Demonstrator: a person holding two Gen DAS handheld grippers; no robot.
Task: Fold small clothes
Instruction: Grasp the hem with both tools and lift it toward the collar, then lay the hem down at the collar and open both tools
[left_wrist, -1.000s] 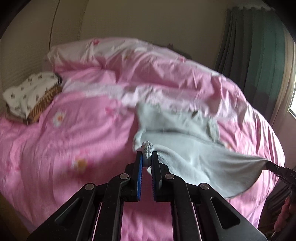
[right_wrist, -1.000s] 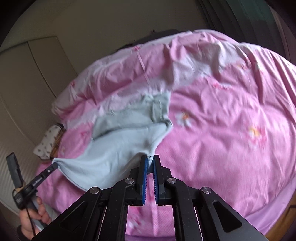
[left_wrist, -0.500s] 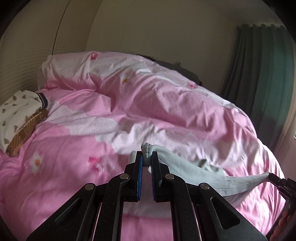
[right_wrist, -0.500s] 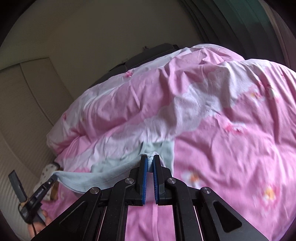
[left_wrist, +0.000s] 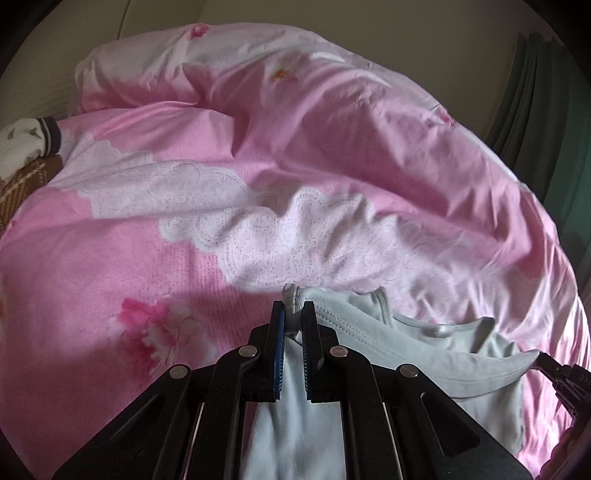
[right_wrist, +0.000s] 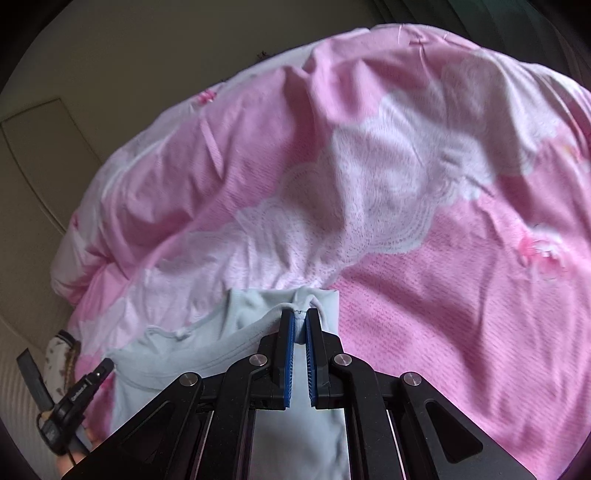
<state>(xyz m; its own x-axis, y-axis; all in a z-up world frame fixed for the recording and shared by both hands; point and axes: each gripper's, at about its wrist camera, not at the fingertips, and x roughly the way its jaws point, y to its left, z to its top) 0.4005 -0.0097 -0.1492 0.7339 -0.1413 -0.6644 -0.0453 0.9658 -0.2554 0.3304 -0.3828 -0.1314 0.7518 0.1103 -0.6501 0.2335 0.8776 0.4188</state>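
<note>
Left gripper (left_wrist: 292, 314) and right gripper (right_wrist: 299, 320), each clamped on the pale grey cotton garment (left_wrist: 424, 354), have carried its hem toward 12 o'clock, over the neckline: fold nearly closed.

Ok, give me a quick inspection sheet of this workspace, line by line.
Surface: rumpled pink floral duvet covering the bed.
Job's things: pale blue garment lying on the duvet, lower edge brought up over it.
Clutter: white patterned garment on a woven basket, at the far left.
Grippers: left gripper and right gripper each shut on a corner of the blue garment's edge.
Cables: thin black cable by the left gripper's handle.
Surroundings: beige wall, dark green curtain.
</note>
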